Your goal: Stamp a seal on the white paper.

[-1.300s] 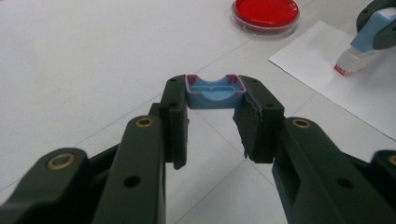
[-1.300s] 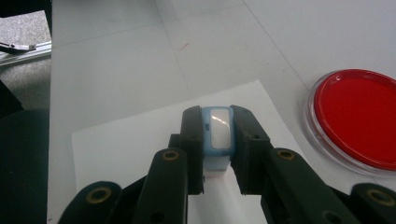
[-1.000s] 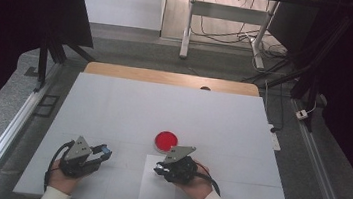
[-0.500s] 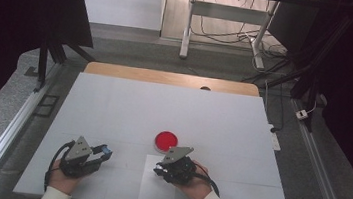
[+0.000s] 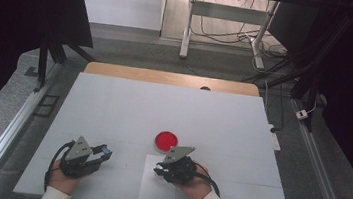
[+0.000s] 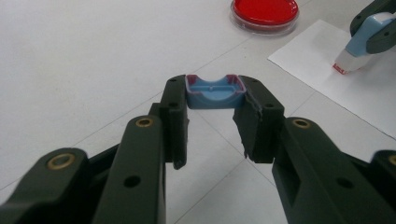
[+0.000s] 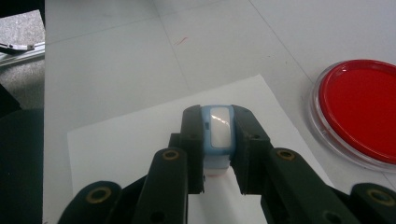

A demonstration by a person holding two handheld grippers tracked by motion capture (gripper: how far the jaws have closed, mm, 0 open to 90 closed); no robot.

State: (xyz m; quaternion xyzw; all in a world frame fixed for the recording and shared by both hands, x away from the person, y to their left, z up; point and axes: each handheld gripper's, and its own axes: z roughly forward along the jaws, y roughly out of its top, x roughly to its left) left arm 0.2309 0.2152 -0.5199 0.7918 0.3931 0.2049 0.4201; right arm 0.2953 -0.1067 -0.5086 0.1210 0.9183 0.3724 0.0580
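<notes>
Stamp (image 7: pixel 219 133), small blue plastic body with red-tipped foot: clamped upright in my right gripper (image 7: pixel 218 140), foot touching the white paper sheet (image 7: pixel 140 144). Cap (image 6: pixel 215 91), blue, pinched in my left gripper (image 6: pixel 215 116). I judge both light, rigid, slick-sided; grip across flat flanks. Red ink dish (image 7: pixel 362 109) sits beside the paper.

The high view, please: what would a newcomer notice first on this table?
Probably the red dish, vivid against the white table near its middle. Next, the right gripper presses a blue stamp onto the white paper sheet, while the left gripper holds its blue cap.
</notes>
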